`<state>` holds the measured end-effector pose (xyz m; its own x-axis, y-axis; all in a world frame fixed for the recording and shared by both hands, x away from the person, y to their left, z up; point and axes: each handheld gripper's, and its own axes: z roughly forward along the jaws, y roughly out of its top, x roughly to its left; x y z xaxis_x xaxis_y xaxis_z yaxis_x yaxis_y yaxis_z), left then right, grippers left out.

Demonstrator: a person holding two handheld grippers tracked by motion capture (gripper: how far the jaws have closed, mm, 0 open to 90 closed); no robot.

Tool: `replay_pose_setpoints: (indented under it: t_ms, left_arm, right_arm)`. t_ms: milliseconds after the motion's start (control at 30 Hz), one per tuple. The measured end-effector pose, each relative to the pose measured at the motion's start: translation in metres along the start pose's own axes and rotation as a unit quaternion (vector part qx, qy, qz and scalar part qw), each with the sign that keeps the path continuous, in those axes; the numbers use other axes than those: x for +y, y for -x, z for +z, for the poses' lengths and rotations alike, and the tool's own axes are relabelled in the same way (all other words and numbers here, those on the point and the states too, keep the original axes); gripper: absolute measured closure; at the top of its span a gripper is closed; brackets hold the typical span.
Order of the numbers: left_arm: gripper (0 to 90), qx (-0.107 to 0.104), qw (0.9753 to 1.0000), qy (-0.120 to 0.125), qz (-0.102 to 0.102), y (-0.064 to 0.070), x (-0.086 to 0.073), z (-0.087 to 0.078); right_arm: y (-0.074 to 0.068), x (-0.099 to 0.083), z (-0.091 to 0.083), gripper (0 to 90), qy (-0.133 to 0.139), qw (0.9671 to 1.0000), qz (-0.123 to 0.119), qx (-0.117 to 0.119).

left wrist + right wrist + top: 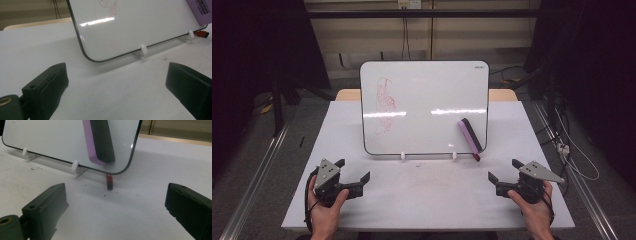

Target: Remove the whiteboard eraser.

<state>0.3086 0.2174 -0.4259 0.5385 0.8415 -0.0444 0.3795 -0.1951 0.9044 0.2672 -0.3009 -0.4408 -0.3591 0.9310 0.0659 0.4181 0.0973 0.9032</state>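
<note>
left gripper [353, 172] jaws apart | right gripper [502, 171] jaws apart | glossy round-cornered whiteboard [427, 95], block eraser [470, 134] stuck on

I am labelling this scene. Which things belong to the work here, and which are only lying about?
Belongs to the work:
whiteboard with red scribble
eraser stuck on it
left gripper, open
right gripper, open

Lying about:
red marker beneath the board
cables on the floor

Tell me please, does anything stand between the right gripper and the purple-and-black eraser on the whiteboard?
Nothing visible does. The right gripper rests open on the white table, and bare tabletop runs up to the purple-and-black block eraser clinging to the propped whiteboard.
</note>
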Motion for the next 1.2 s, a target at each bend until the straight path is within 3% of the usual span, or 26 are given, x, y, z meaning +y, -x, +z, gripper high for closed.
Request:
replay_pose_setpoints:
  t_ms: [333,467,733,933,1200]
  left_arm:
    - [4.6,-0.004,1.0000,-0.008,0.002,0.001,-0.001,0.002]
    - [4.6,-0.002,0.9999,-0.010,0.003,0.001,-0.001,0.003]
    - [4.7,-0.005,0.9999,-0.016,0.005,0.001,-0.002,0.004]
    - [5.6,-0.004,0.9998,-0.019,0.002,-0.001,-0.002,0.004]
    - [5.6,-0.010,0.9997,-0.023,-0.004,0.000,-0.002,0.003]
  right_arm:
    - [-0.001,0.001,0.002,2.9,-0.012,0.9999,0.005,0.003]
    - [-0.003,0.002,0.004,4.7,-0.026,0.9995,0.014,0.016]
    - [-0.008,0.010,0.007,5.1,-0.017,0.9998,-0.001,0.010]
    - [-0.013,0.022,0.020,5.2,-0.028,0.9990,-0.026,0.024]
    - [-0.017,0.045,0.025,8.7,-0.027,0.9988,-0.032,0.024]
